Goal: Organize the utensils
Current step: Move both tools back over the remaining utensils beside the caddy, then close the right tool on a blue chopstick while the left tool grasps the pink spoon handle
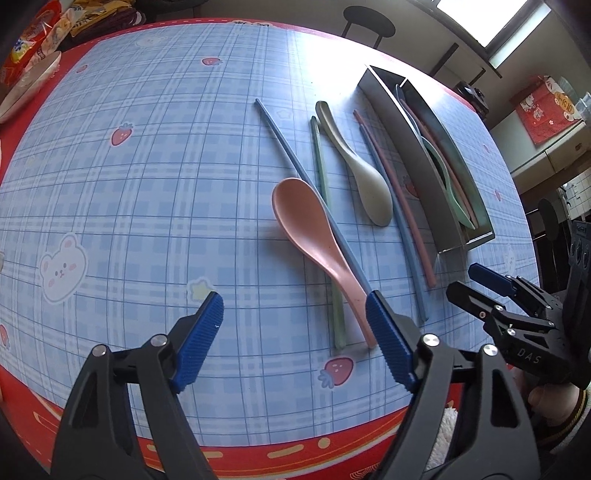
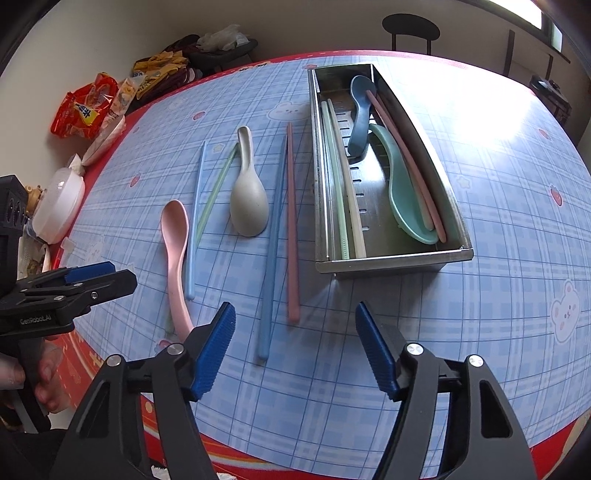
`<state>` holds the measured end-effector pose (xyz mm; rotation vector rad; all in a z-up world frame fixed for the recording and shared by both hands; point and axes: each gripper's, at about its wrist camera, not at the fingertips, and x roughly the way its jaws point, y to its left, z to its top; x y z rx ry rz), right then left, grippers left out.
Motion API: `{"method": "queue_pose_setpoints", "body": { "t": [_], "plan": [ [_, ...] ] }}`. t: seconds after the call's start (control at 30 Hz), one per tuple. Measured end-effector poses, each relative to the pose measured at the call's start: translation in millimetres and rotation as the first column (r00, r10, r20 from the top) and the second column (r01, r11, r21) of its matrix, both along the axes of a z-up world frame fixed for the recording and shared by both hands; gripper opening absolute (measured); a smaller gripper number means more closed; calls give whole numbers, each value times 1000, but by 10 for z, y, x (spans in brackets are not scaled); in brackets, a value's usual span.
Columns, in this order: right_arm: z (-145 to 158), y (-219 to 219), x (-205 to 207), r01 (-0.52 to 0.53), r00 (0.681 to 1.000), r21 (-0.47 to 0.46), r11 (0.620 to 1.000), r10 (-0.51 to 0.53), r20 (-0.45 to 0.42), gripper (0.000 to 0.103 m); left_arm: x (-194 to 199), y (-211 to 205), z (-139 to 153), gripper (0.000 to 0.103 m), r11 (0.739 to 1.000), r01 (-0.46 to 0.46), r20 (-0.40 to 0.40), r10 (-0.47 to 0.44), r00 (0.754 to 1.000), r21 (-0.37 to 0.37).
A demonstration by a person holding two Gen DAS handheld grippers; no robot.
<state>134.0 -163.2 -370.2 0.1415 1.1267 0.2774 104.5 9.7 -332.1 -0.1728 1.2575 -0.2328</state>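
A blue checked tablecloth (image 2: 480,332) with bears and strawberries, red at its border, is covering the table. At the bottom of each view, the left gripper (image 1: 295,332) and the right gripper (image 2: 295,343) are hanging over it, jaws apart, nothing between the pads. Just beyond, a pink spoon (image 2: 173,258), a grey spoon (image 2: 249,206) and loose chopsticks (image 2: 273,240) are lying side by side. Farther right, a steel tray (image 2: 391,258) is holding more spoons and chopsticks. Snack bags (image 2: 86,110) are sitting at upper left; a dark stool (image 2: 410,26) is standing past the table.
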Motion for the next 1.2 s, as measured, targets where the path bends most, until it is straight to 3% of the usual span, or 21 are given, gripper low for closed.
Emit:
{"method": "queue_pose_setpoints", "body": {
  "t": [0.07, 0.2, 0.33, 0.6, 1.2],
  "plan": [
    [1, 22, 7, -15, 1000, 14, 1000, 16, -1, 52, 6, -1, -3, 67, 1000, 1, -4, -1, 1000, -20],
    [1, 94, 17, -57, 998, 43, 997, 58, -3, 33, 29, -72, -8, 39, 995, 33, -10, -34, 999, -98],
    [6, 189, 41, -96, 995, 49, 994, 96, -1, 23, 58, -126, -43, 36, 987, 34, -28, -39, 999, -157],
    [-76, 320, 181, -108, 994, 0, 994, 108, -15, 15, 97, -198, -105, 35, 989, 35, -40, -41, 998, -140],
    [-226, 453, 315, -93, 996, -124, 988, 92, -15, 8, 91, -276, -265, 26, 987, 16, -75, -29, 997, -161]
  ]
}}
